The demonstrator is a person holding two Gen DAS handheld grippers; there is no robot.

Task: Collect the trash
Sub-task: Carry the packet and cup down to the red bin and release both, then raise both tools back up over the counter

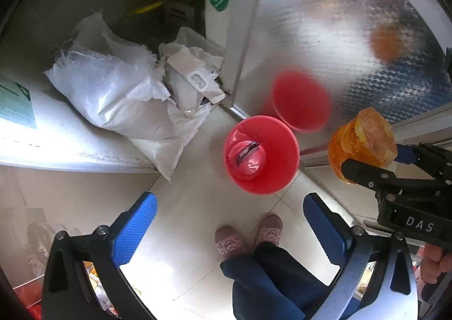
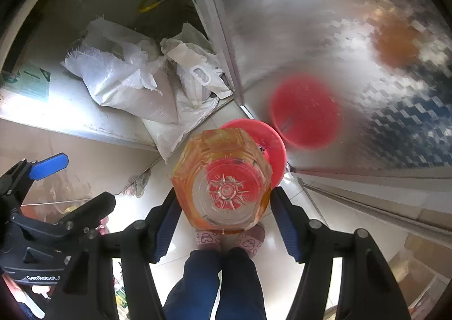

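Blue pads of the right gripper (image 2: 226,204) clamp an orange-tinted plastic bottle (image 2: 223,178) on 2 sides, its clear base facing the camera. Below it, at 6 o'clock, are the person's pink slippers (image 2: 248,238). The left gripper (image 1: 228,224) is spread wide with nothing between its fingers. Past the bottle, at 1 o'clock on the pale floor, stands a red bin (image 1: 261,154) (a red liner inside). White sacks (image 1: 118,94) slump at 10 o'clock beside a shiny metal door (image 1: 325,23).

My left claw (image 1: 230,228) hung open above the red bin (image 1: 261,154). My right claw (image 1: 375,163) gripped an orange bottle (image 1: 363,140) just beside it.
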